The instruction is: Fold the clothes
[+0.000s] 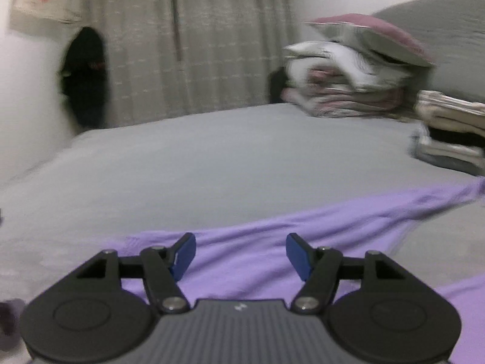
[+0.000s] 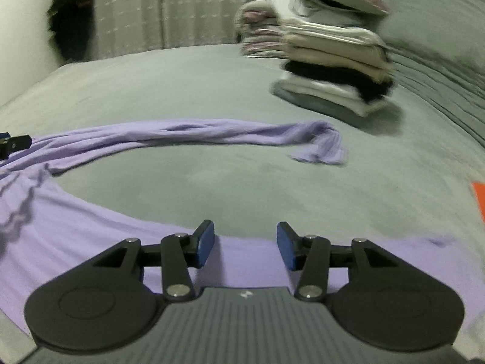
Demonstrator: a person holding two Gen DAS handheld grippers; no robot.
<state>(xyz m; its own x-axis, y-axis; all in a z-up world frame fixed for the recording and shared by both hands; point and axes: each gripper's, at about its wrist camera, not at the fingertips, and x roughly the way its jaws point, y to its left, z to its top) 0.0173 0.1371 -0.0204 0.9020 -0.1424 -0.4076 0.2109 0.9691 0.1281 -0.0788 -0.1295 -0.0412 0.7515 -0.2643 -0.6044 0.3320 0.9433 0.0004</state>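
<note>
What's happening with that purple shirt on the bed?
A person is folding clothes with two hand-held grippers. The purple shirt lies spread on the grey bed, one long sleeve stretched out across it. The left gripper and right gripper both hover over the shirt with jaws open, holding nothing. A stack of folded clothes already sits further back.

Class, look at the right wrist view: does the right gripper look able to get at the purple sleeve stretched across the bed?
Probably yes. The right gripper is open and empty, and only bare grey bedsheet lies between it and the sleeve. The folded pile sits farther back, out of the way.
</note>
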